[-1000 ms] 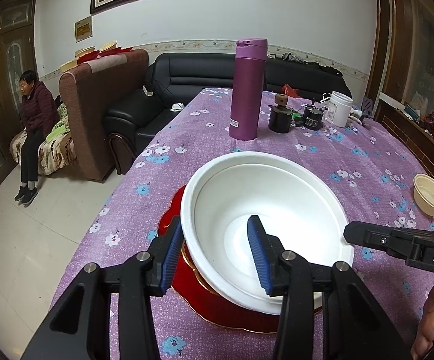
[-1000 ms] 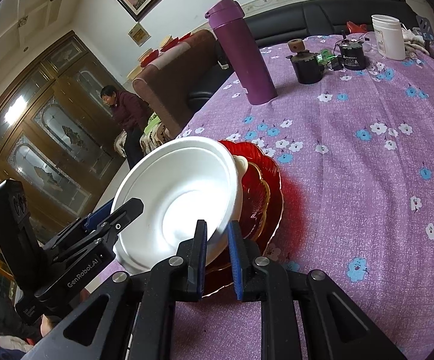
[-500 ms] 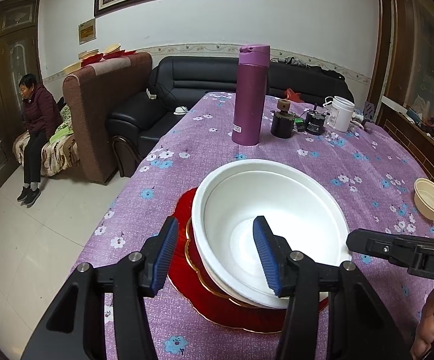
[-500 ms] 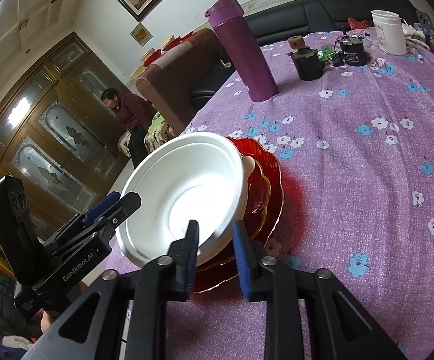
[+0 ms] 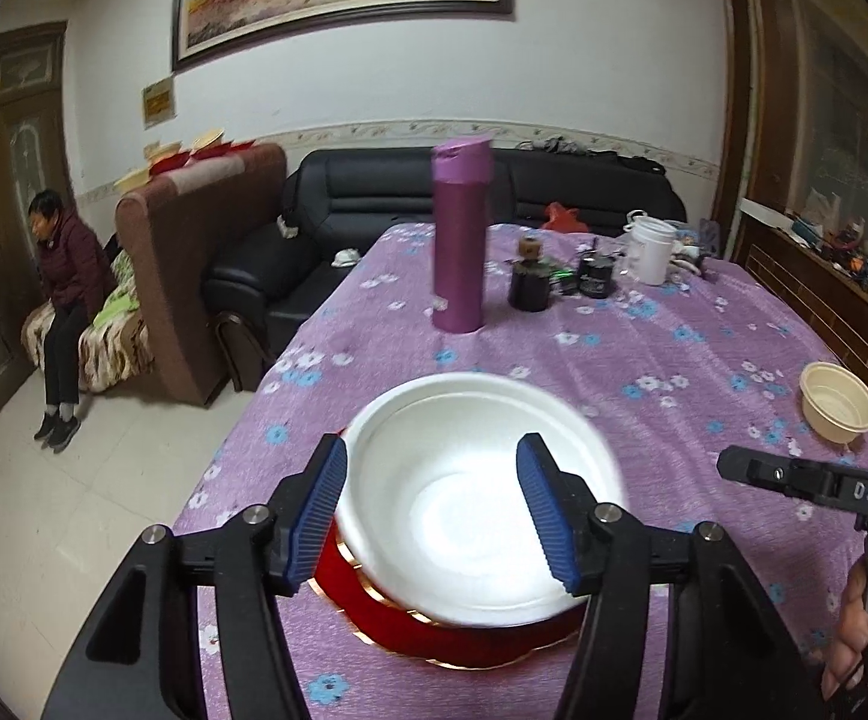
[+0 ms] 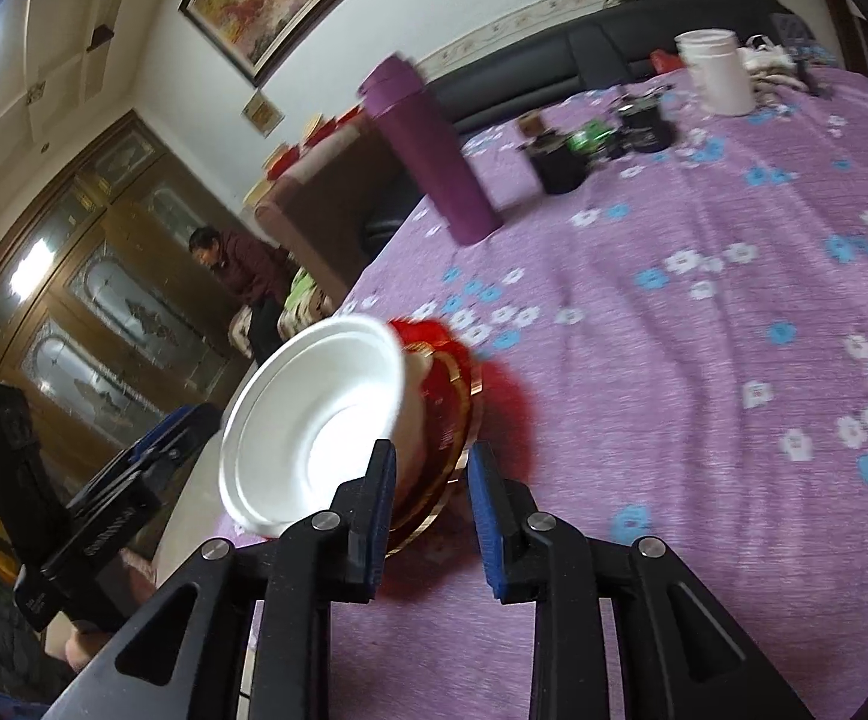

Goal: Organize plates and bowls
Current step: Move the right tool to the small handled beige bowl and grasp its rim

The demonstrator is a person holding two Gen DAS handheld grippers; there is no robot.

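white bowl (image 5: 469, 498) sits on the red plates (image 5: 410, 630) near the counter (image 5: 673, 360) edge, left gripper (image 5: 434, 510) jaws just widened and released, right gripper (image 6: 431, 516) jaws parted, unclamped, astride the plate rim; risk: a snagged pad drags the stack off.

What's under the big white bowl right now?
The white bowl sits on red plates with gold rims, at least two by the stacked edges. The right wrist view shows a cream piece between. How many plates is hidden by the bowl.
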